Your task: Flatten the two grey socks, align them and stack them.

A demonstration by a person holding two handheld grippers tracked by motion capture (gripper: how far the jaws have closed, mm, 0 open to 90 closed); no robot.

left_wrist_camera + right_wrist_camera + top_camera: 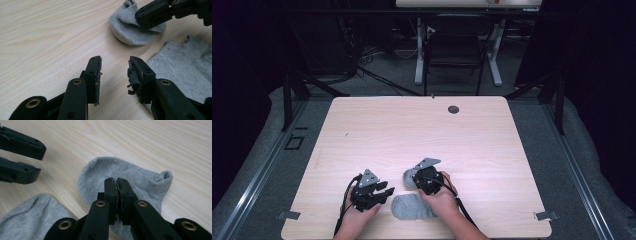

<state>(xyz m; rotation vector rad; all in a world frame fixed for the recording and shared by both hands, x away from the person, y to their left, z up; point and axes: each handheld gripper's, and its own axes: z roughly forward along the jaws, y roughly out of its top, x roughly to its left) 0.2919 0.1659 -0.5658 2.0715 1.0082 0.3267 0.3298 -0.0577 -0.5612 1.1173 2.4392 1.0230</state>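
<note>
Pale wood grain covers the surface (pixel 422 135) in the high view, where two hands come in from the bottom edge. The left hand (pixel 354 215) holds the black left tongs (pixel 387 192) low over the wood, tips pointing toward the right hand. The right hand (pixel 443 197) holds the right tongs (pixel 414 179) tipped down onto a small grey knitted ankle sock (pixel 410 177). A second grey sock of the same knit, lying flat (pixel 412 206), sits just nearer the person, between the two hands. A small dark round grommet (pixel 453 109) sits near the surface's far edge. Beyond stand a dark chair (pixel 456 50) and the white legs of another table on grey floor.

In the left gripper view, the left tongs (pixel 114 72) stand apart with bare wood between the pads, holding nothing. The flat sock (pixel 185 67) lies just beside the right-hand jaw. Farther off, the right tongs press into the small sock (pixel 125 30).

In the right gripper view, the right tongs (pixel 117 185) are closed tight on a pinch of the small sock's (pixel 140 177) fabric, the sock resting on the surface. The flat sock (pixel 30 217) lies at lower left, and the left tongs (pixel 42 160) show at upper left, jaws apart.
</note>
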